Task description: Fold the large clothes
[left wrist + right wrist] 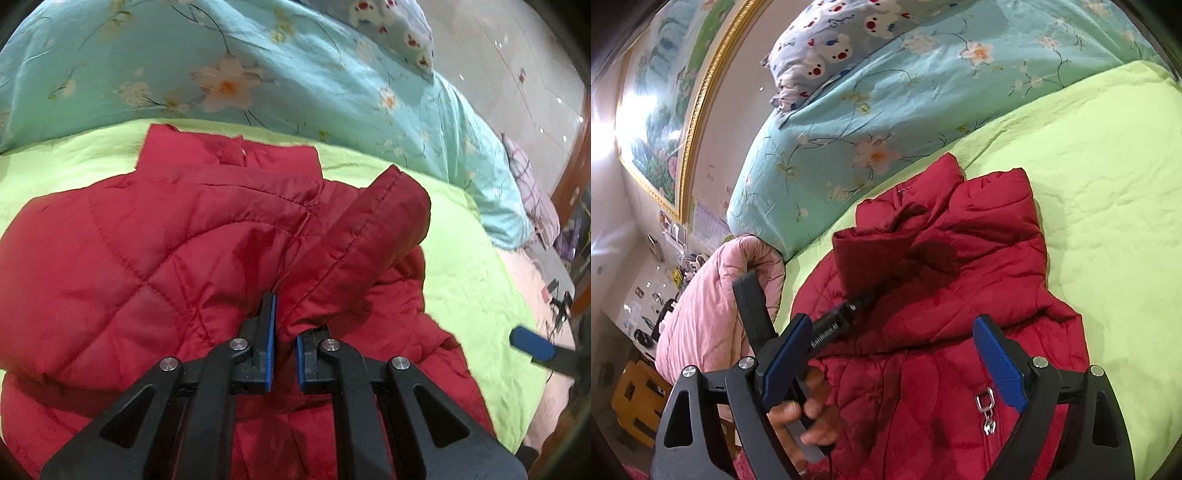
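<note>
A red quilted jacket (155, 266) lies on a lime green bed sheet (461, 258), collar toward the far side. My left gripper (284, 321) is shut on the jacket's sleeve (365, 236), which it holds folded over the jacket body. In the right wrist view the jacket (945, 295) lies below my right gripper (890, 343), which is open and empty above it. The left gripper (849, 310) reaches in from the left there, held by a hand (809, 413). A metal zipper pull (986, 410) lies near the right finger.
A turquoise floral duvet (258, 74) lies bunched beyond the jacket, with a cartoon-print pillow (831, 48) on it. A pink quilt (713, 314) lies at the bed's edge. A framed painting (665, 110) hangs on the wall. Cluttered shelves stand off the bed.
</note>
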### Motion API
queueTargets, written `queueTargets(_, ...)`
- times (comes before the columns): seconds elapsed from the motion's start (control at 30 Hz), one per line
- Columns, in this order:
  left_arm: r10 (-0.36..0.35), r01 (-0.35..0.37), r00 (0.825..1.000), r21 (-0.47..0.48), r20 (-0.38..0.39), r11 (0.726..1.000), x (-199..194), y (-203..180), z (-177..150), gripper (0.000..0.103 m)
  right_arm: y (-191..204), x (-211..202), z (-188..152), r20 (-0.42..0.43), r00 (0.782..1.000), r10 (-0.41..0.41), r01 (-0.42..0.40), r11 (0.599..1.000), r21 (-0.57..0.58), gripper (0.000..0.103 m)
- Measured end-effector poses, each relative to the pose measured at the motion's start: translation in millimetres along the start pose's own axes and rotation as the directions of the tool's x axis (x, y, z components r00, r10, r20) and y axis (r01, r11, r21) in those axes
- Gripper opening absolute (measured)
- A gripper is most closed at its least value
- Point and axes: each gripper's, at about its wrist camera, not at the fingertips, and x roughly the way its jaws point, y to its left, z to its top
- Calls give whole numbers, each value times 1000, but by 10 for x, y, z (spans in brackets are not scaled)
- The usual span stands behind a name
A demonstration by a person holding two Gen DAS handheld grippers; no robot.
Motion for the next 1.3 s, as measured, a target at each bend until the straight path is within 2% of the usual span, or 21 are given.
queueTargets(0.17, 9, -8, 999, 26, -46, 1000, 170, -35, -71, 7, -126, 124, 121, 13, 1000, -23, 22, 999, 36, 91)
queueTargets(0.37, -11, 14, 996, 39, -89, 999, 128, -60, -161, 19, -217, 385, 278, -11, 1000, -19, 20, 997, 70, 91)
queueTargets(0.43, -32, 36, 994, 35, -102, 999, 99, -63, -171, 29, -219, 455, 298, -21, 1000, -23, 24, 997, 70, 91)
queueTargets(0.5, -64, 68, 992, 29, -111, 997, 79, -89, -177, 56, -224, 590, 314, -48, 999, -16, 20, 997, 77, 91)
queueTargets(0.57, -72, 77, 992, 40, -103, 996, 63, -151, -204, 70, -250, 763, 310, -106, 994, -20, 30, 995, 91, 92)
queueTargets(0.73, -93, 100, 990, 65, -107, 993, -82, -231, -291, 72, -314, 1104, 285, -155, 988, -17, 38, 990, 135, 91)
queueTargets(0.83, -116, 119, 990, 32, -85, 992, -324, -79, -302, 72, -331, 1184, 302, -143, 990, -9, 31, 988, 154, 89)
queueTargets(0.9, -107, 108, 993, 16, -47, 994, -522, 87, -274, 72, -332, 1250, 296, -154, 988, -9, 33, 987, 155, 87)
queueTargets(1.0, -28, 28, 1000, -29, 7, 999, -772, 461, -174, 73, -348, 1370, 277, -188, 981, -36, 65, 986, 152, 70)
queueTargets(1.03, -15, 16, 1000, -53, 21, 998, -825, 594, -138, 73, -354, 1401, 269, -198, 979, -57, 86, 986, 143, 48)
queueTargets(1.07, -13, 15, 999, -76, 29, 997, -859, 708, -112, 73, -358, 1436, 258, -210, 975, -67, 97, 986, 136, 18)
queueTargets(1.17, 58, -52, 997, -137, 43, 989, -885, 1056, -32, 73, -339, 1408, 259, -196, 978, -65, 89, 989, 115, 9)
queueTargets(1.3, 84, -76, 996, -200, 30, 977, -769, 1367, 43, 73, -250, 1156, 387, -112, 988, -107, 114, 992, 53, 6)
